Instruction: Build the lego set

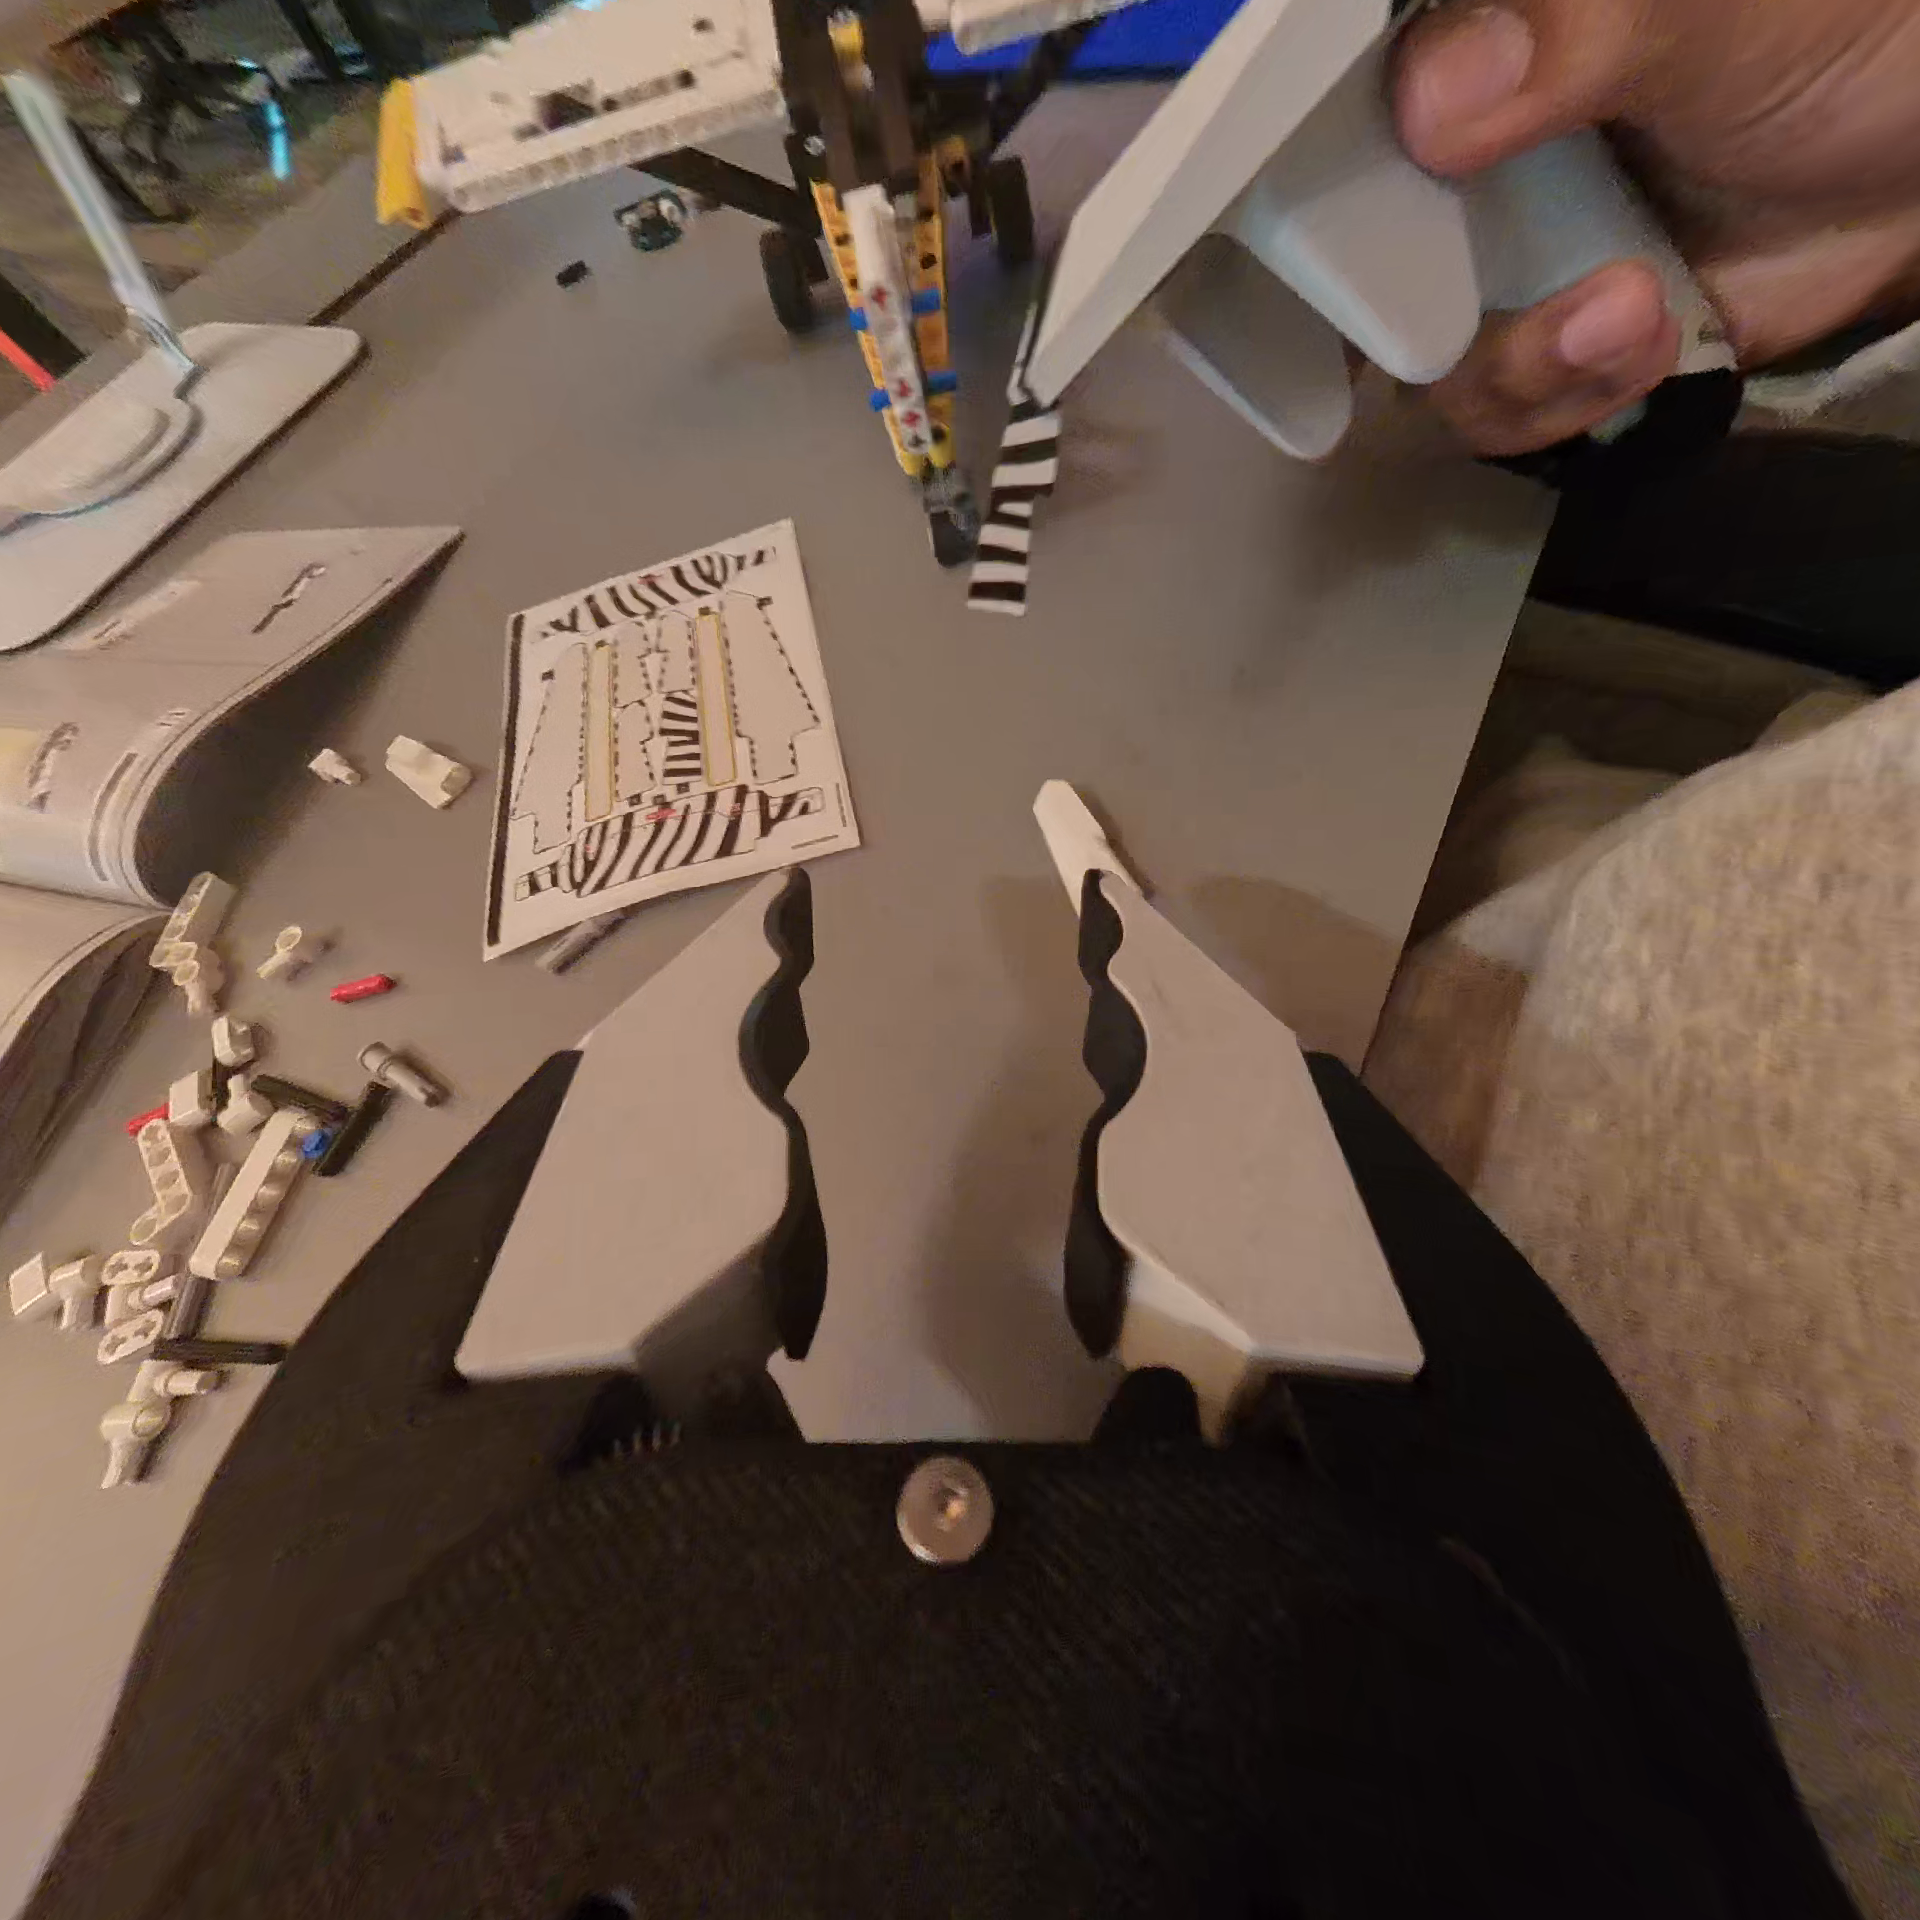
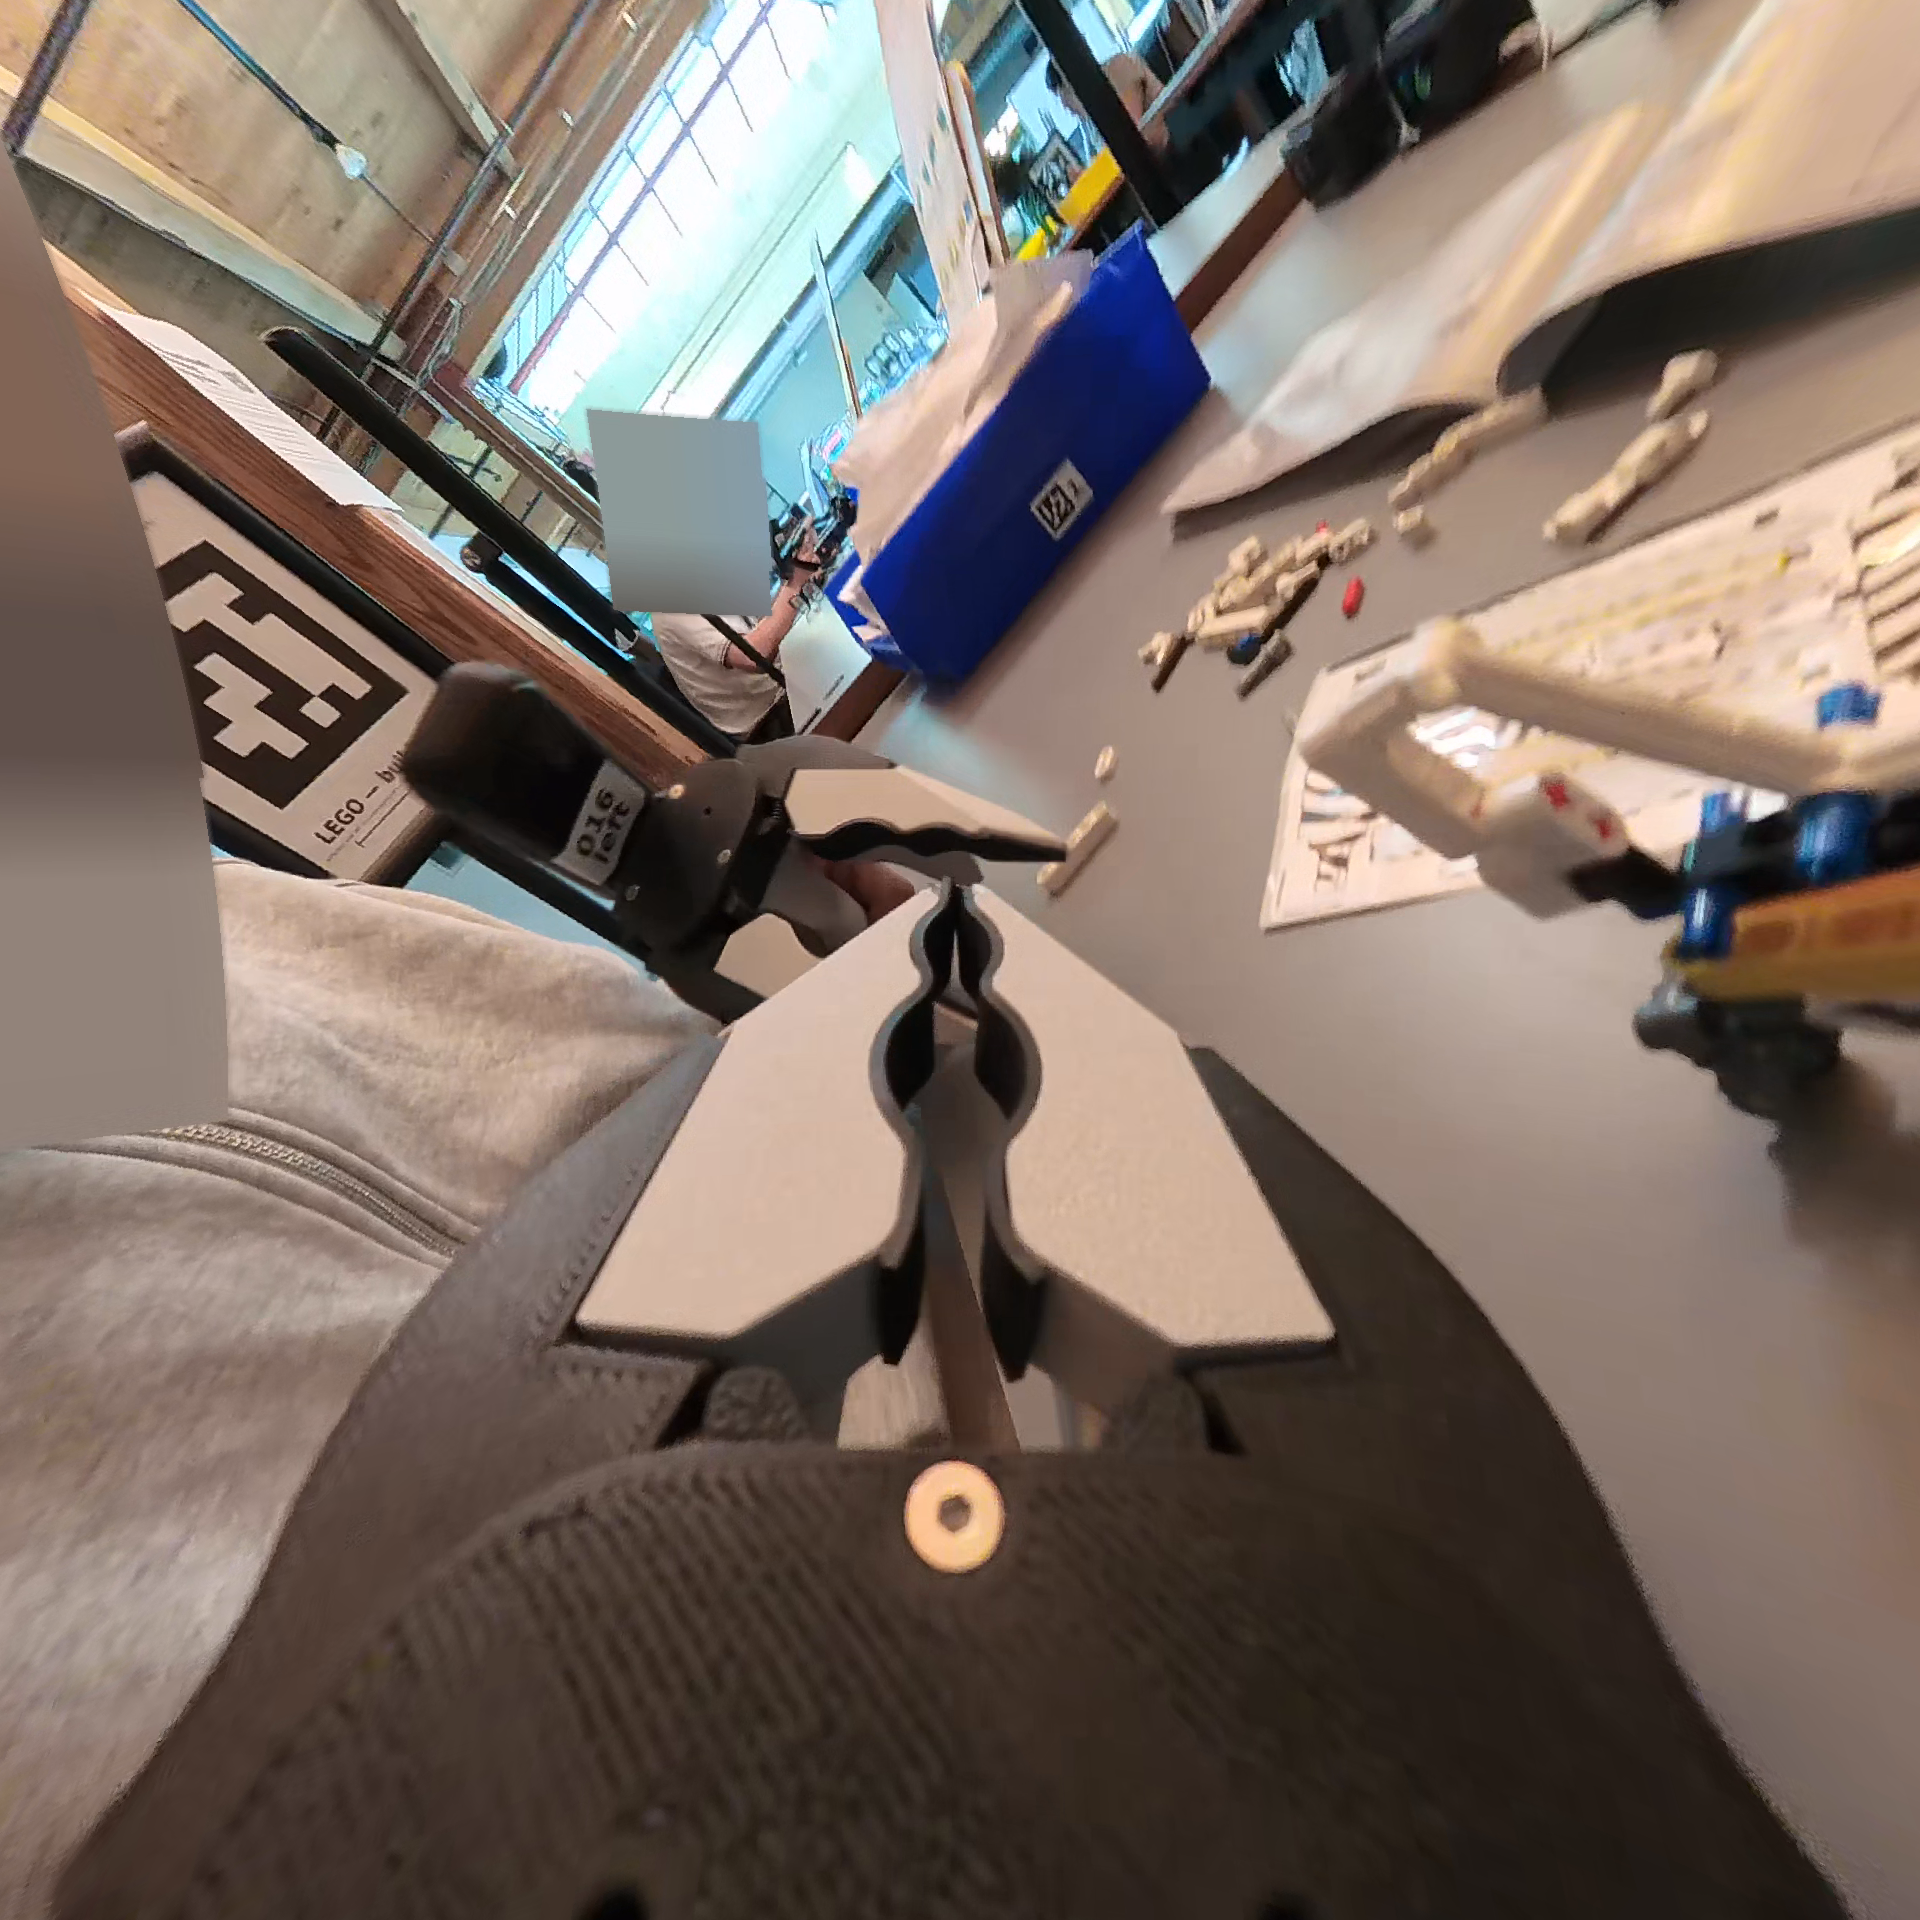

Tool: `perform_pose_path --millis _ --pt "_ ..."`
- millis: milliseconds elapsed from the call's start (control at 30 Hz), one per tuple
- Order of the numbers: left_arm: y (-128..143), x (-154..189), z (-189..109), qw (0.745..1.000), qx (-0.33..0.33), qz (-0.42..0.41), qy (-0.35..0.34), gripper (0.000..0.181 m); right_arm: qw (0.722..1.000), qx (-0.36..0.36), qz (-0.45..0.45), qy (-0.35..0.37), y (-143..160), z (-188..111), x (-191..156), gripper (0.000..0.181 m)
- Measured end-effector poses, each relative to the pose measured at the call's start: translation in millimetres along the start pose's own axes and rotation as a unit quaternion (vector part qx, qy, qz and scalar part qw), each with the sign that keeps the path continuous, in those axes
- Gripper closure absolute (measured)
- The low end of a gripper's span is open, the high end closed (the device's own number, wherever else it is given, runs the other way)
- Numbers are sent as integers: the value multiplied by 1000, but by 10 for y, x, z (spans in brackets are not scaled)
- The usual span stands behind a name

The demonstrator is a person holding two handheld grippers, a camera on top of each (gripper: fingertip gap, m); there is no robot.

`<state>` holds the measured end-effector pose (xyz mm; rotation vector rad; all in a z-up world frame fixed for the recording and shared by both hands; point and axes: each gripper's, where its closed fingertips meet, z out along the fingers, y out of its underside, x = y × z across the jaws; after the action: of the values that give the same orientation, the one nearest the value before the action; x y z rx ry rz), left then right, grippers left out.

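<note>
One zebra sticker hangs from right hand-held gripper.

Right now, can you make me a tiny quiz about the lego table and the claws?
1. True or false: the left claw is shut.
2. What hangs from the right claw? A. striped sticker B. red pin C. wheel
3. Fill in: the sticker sheet lies flat on a ___ table.
Key: 1 false; 2 A; 3 grey.
</note>
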<state>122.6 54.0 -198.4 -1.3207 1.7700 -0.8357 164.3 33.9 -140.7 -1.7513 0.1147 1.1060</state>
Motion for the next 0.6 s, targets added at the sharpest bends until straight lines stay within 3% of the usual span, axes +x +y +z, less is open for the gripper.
perform_pose_path --millis 133,600 --pt "13 197 87 998 -25 -14 47 129 1000 -2 18 3 56 11 81 181" --pt "160 303 269 991 -101 -35 82 135 1000 -4 17 19 153 -11 200 181"
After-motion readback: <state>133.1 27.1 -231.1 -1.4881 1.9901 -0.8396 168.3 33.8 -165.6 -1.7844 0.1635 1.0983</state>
